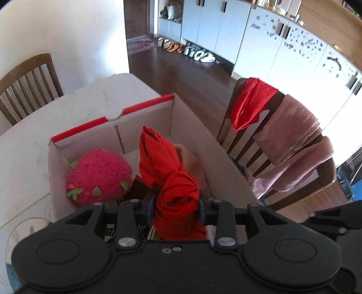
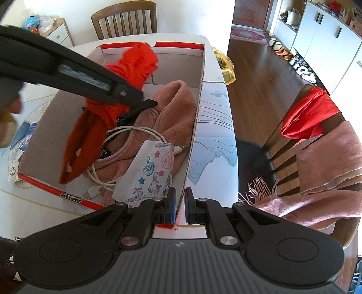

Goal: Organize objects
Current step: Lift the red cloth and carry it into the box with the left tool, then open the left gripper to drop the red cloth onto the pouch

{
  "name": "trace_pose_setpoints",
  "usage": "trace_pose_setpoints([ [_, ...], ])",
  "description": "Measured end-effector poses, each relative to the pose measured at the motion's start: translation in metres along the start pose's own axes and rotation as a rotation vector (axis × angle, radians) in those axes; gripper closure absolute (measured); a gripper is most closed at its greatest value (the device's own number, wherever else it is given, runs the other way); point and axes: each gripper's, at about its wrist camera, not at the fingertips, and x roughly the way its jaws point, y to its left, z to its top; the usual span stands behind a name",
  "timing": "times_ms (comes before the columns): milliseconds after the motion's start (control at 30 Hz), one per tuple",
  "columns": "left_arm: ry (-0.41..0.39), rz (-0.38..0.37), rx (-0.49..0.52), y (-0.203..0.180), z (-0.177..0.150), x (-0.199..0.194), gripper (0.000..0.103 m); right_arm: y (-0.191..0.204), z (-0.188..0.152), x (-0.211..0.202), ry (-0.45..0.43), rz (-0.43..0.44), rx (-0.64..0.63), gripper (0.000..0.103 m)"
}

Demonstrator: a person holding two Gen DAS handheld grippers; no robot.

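Desk: a white marble-look desk with faint blue-grey line drawings, carrying the open corrugated cardboard box with red-edged flaps.
Left gripper: the left gripper is pinching a twisted bright red cloth, held above the box interior; in the right wrist view the same cloth hangs from its black fingers over the box.
Right gripper: the right gripper has its blue-padded fingers straddling the near right wall of the box, close on either side of the cardboard; whether they press it I cannot tell.
Box contents: a fuzzy pink strawberry-shaped plush with green felt leaves, a salmon-pink fleece garment, a coiled white USB cable, and a white packet printed with cartoon ponies and stars.
Chairs: a dark wooden slat-back chair just beside the desk, draped with a red cloth and a fringed pink scarf; another wooden chair at the far side.
Room: dark wood floor, white cabinets, a row of shoes along them, a patterned red rug.
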Motion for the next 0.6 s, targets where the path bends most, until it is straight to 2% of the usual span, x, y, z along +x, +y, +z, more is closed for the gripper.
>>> trace_pose_setpoints([
  [367,0.043,0.054,0.034,-0.001,0.003,0.038,0.069,0.0,0.0,0.0,-0.001,0.001,0.001,0.095],
  [600,0.092,0.051,0.03,0.001,-0.003,0.054,0.068,0.002,0.001,0.001,-0.002,0.006,0.006,0.095],
])
